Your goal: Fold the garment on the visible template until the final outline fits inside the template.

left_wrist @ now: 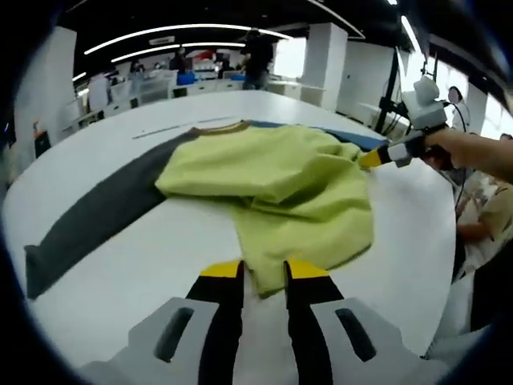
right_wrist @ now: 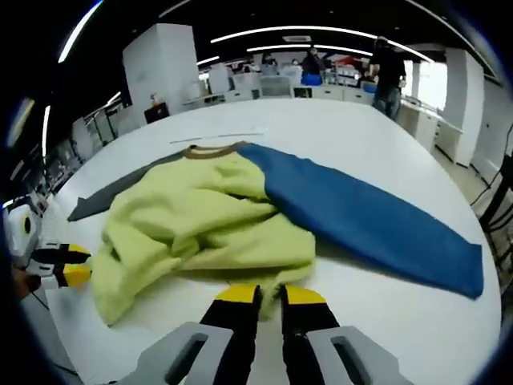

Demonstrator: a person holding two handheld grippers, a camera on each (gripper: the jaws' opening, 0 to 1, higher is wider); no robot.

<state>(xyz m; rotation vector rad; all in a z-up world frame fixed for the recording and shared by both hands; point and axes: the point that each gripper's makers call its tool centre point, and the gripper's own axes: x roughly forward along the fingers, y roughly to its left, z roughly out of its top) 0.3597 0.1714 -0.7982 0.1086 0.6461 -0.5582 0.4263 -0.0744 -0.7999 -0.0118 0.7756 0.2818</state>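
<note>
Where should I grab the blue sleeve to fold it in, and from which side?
Probably the cuff end of the blue sleeve, where it lies flat and spread away from the crumpled green body on the white table. Come from the right gripper side, sliding a finger under the free outer edge.

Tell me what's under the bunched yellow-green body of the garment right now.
The yellow-green body lies on the white table, overlapping the near end of the blue sleeve and the grey sleeve. Whatever lies beneath its folds, template marks included, is covered.
</note>
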